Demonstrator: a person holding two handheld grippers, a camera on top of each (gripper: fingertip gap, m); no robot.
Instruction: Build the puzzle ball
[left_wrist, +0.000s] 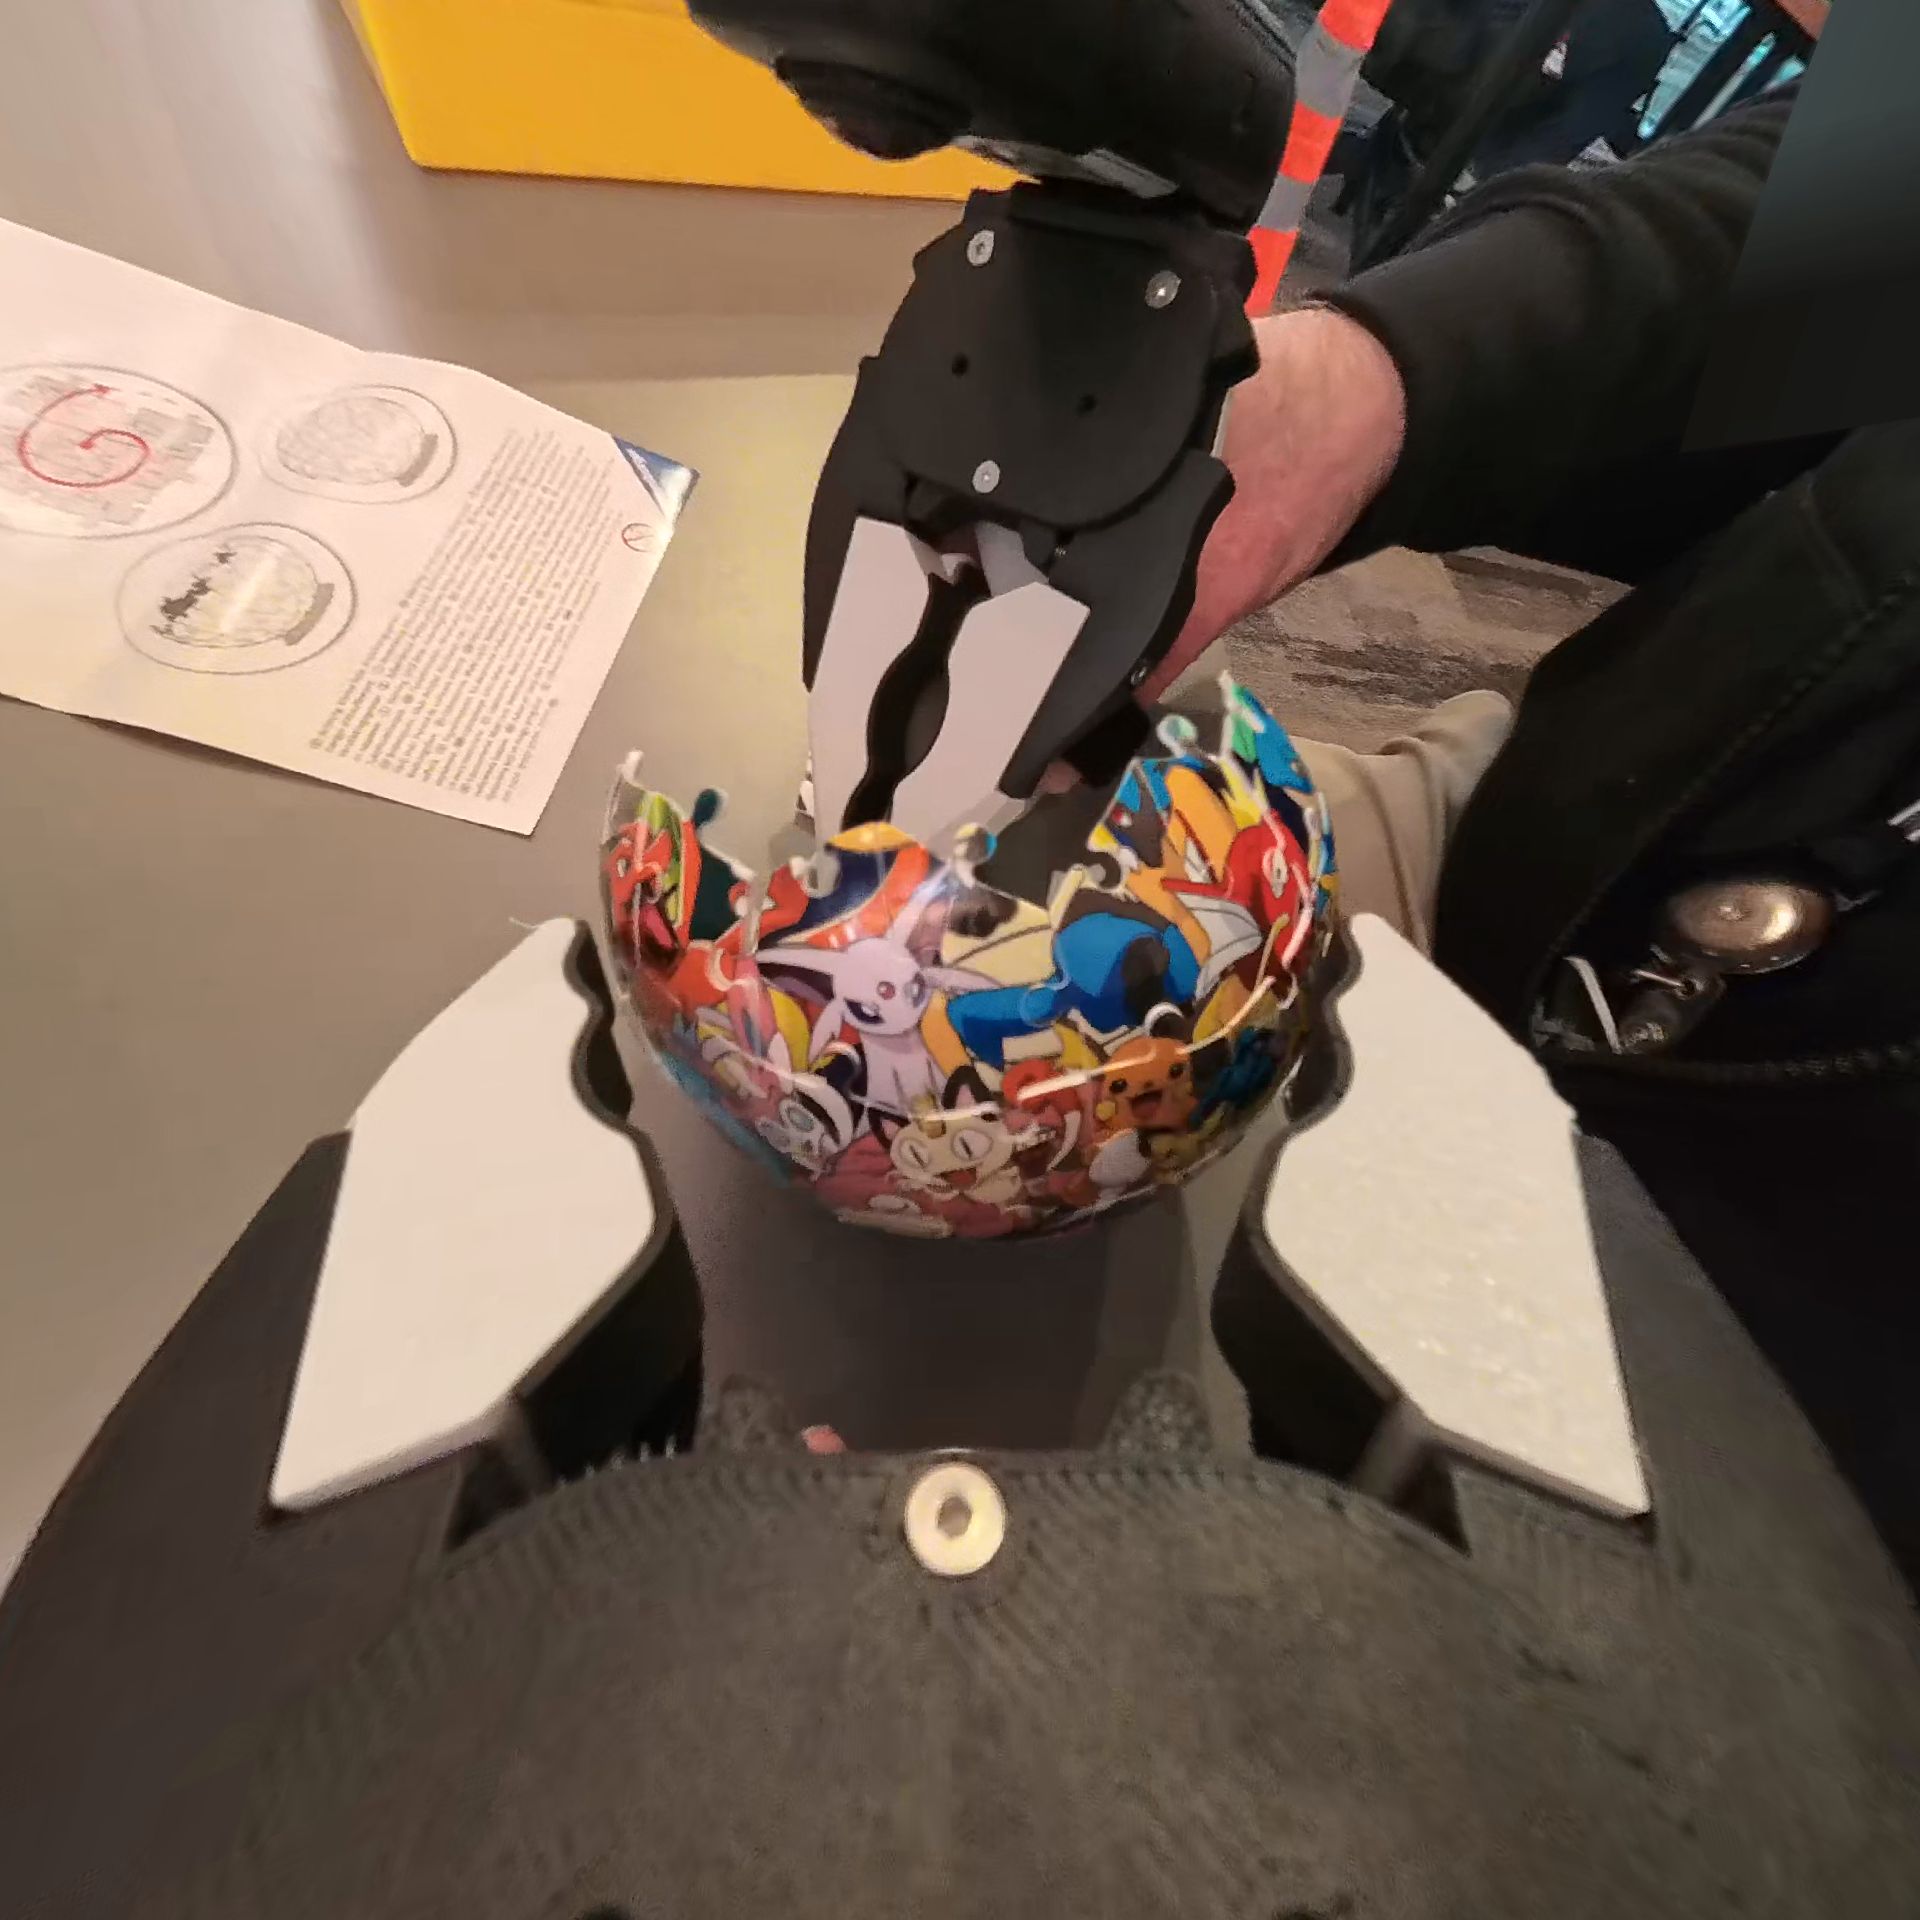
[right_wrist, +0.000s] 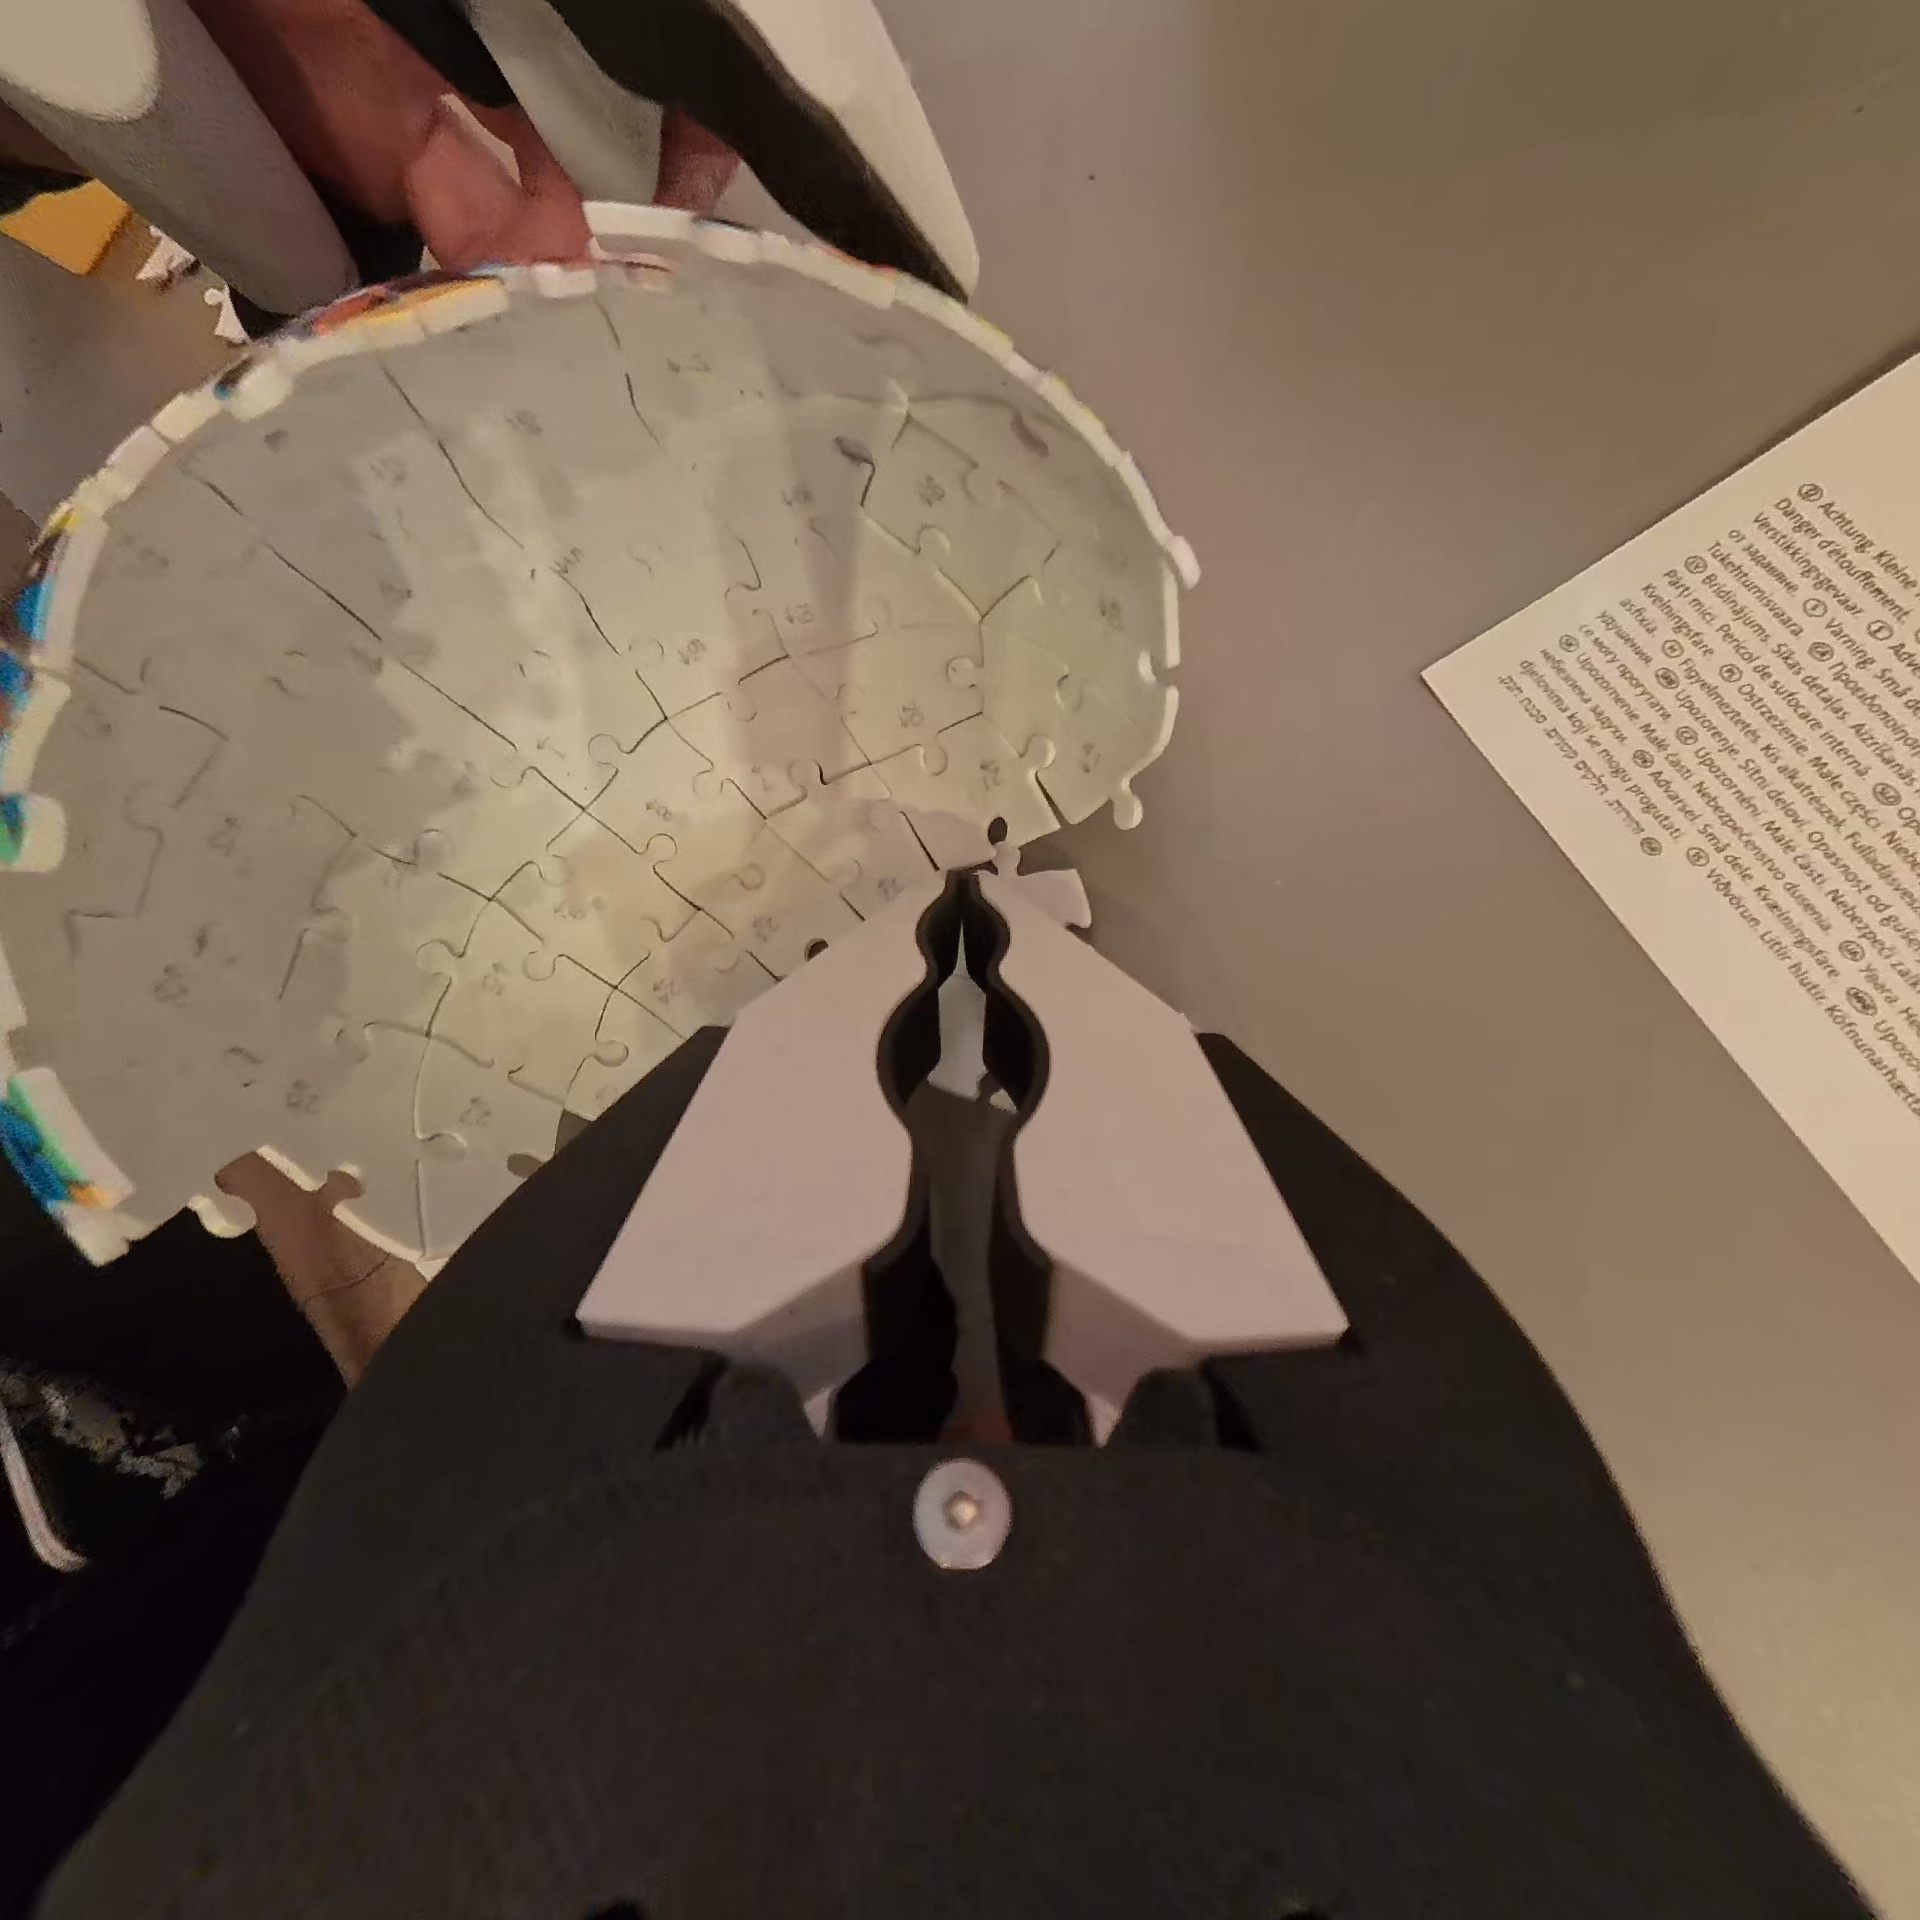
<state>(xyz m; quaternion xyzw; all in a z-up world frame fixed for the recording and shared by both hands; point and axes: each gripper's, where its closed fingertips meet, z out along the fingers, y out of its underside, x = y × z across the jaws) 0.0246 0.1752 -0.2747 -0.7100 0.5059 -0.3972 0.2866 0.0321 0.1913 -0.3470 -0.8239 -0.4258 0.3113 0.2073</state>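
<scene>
Cradling the half-built puzzle ball (left_wrist: 966, 1039) between its two white-padded fingers, the left gripper (left_wrist: 966, 956) has its jaws spread wide, one pad against each flank of the colourful cartoon-printed shell, which sits raised above the grey counter (left_wrist: 208, 935) with its open, jagged rim facing up.

From above, the right gripper (left_wrist: 914, 821) reaches down to that rim with its jaws nearly closed. In the right wrist view the right gripper (right_wrist: 971, 883) pinches a small white puzzle piece (right_wrist: 1049, 899) at its very tips, right against the edge of the shell. The piece touches the rim, but whether it is locked in cannot be told.

That same view looks into the bowl of the puzzle ball (right_wrist: 582, 727): a pale inner surface of interlocked pieces, each with a faint printed mark, and tabs sticking out along the border.

A bare hand (left_wrist: 1309, 457) in a dark sleeve grips the right gripper's handle.

On the counter, to the left of the ball, lies an unfolded instruction sheet (left_wrist: 312, 540) with round diagrams and blocks of print; it shows also at the right edge of the right wrist view (right_wrist: 1714, 790). Beyond it stands a yellow box (left_wrist: 623, 114), well apart from the ball.
</scene>
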